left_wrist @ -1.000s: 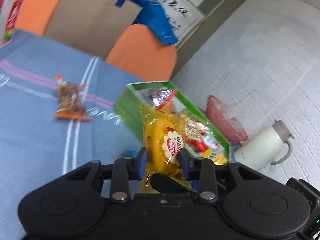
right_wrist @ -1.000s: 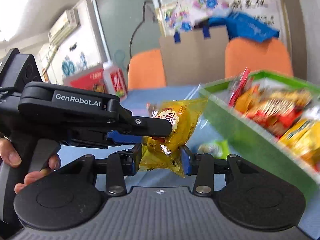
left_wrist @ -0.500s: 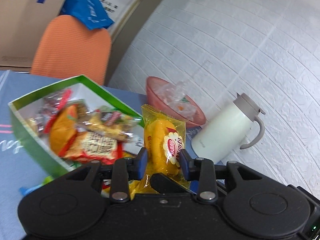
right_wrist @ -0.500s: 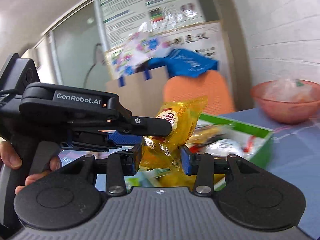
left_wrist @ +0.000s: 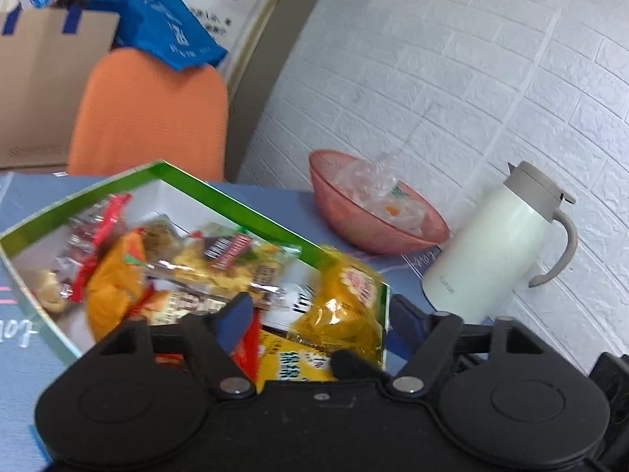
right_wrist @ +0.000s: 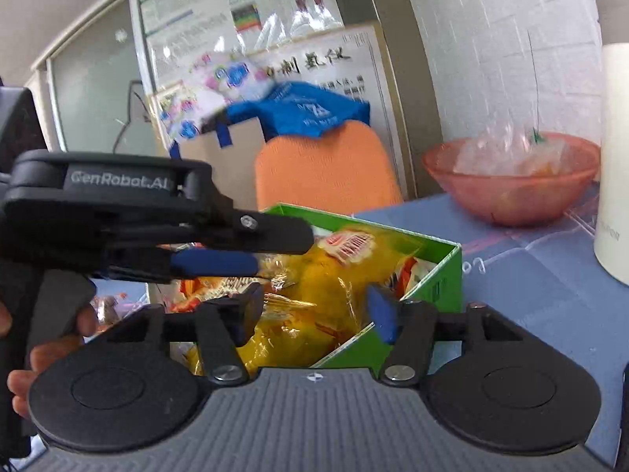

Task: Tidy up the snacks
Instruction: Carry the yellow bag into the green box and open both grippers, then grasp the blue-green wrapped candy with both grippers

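A green box (left_wrist: 251, 212) with white inside holds several snack packets. A yellow snack packet (left_wrist: 346, 306) lies loose at the box's near right corner; in the right wrist view it (right_wrist: 334, 275) rests on the other snacks inside the box (right_wrist: 436, 275). My left gripper (left_wrist: 322, 314) is open, its jaws on either side of the packet without touching it. My right gripper (right_wrist: 314, 306) is open too, just above the box's near end. The left gripper's body (right_wrist: 118, 204) shows at the left of the right wrist view.
A pink bowl (left_wrist: 377, 212) with clear plastic and a white thermos jug (left_wrist: 495, 244) stand right of the box on the blue tablecloth (right_wrist: 530, 275). An orange chair (left_wrist: 149, 118) and a cardboard box (left_wrist: 35, 86) are behind the table. Another snack (right_wrist: 106, 306) lies at left.
Both grippers opened and released the yellow packet, which dropped into the box's near right corner. Both views also came closer over the box.
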`<action>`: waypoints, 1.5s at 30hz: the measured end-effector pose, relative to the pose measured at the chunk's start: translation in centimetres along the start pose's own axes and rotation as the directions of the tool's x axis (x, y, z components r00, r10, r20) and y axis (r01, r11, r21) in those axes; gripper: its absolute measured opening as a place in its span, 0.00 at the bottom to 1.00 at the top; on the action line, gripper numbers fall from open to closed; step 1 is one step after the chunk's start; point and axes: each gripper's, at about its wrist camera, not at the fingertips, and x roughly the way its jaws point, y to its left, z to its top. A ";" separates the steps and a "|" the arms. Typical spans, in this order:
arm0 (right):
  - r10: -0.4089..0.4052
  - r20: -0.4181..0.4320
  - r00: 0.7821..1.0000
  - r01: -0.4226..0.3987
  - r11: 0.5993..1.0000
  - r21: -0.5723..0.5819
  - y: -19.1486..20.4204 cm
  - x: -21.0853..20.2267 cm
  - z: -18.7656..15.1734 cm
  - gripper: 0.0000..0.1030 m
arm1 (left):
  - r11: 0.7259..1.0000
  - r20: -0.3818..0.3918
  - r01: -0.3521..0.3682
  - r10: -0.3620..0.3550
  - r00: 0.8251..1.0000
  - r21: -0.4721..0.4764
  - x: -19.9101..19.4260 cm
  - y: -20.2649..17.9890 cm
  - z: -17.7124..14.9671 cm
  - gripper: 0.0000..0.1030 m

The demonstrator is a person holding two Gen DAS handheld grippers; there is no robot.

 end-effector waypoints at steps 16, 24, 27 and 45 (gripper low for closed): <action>-0.084 -0.016 0.996 0.083 0.994 -0.075 0.5 2.3 0.9 0.56 | 0.990 0.028 -0.106 0.109 0.994 -0.090 -5.7 3.3 -0.8 1.00; 0.029 0.057 0.998 -0.022 0.992 -0.122 4.1 -1.7 0.6 0.97 | 0.971 0.038 -0.229 0.232 0.972 -0.069 -9.5 4.0 -2.4 1.00; 0.068 0.042 0.997 -0.062 0.989 -0.132 5.6 -2.1 0.2 0.98 | 0.958 0.051 -0.278 0.282 0.958 -0.075 -11.1 4.8 -3.3 1.00; 0.194 -0.168 0.966 -0.227 0.952 -0.204 13.8 0.1 -3.1 0.98 | 0.904 0.014 -0.389 0.397 0.918 -0.176 -15.7 11.0 -5.7 1.00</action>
